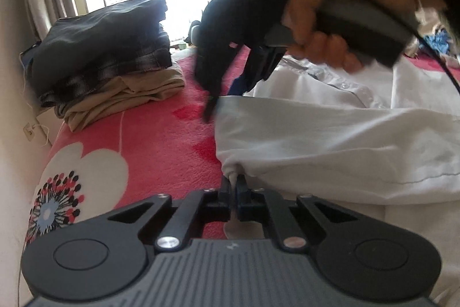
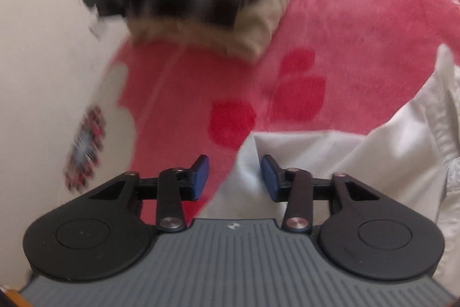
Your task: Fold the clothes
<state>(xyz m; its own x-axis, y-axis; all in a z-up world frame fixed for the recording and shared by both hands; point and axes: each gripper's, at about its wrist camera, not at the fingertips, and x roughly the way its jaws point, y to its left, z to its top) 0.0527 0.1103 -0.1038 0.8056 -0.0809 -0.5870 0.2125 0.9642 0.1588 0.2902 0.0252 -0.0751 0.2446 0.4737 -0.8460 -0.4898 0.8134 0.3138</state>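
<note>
Nearest the left camera, the left tool [image 1: 235, 186] is pinching a corner of the white shirt [image 1: 330, 140], its pads clamped together on a small tuft of cloth. The shirt is lying spread on the pink floral blanket [image 1: 161, 140] covering the bed. Further on, the right tool [image 2: 234, 173] is hovering with its blue pads [image 2: 201, 171] apart over the shirt's far edge, gripping nothing. Beyond, a stack of folded clothes [image 1: 106, 59] is sitting near the wall. The left grip looks thin, so the corner is likely to slip out when lifted. The right tool's view is blurred, and a hasty closure could miss the edge or snag the blanket's pile.
</note>
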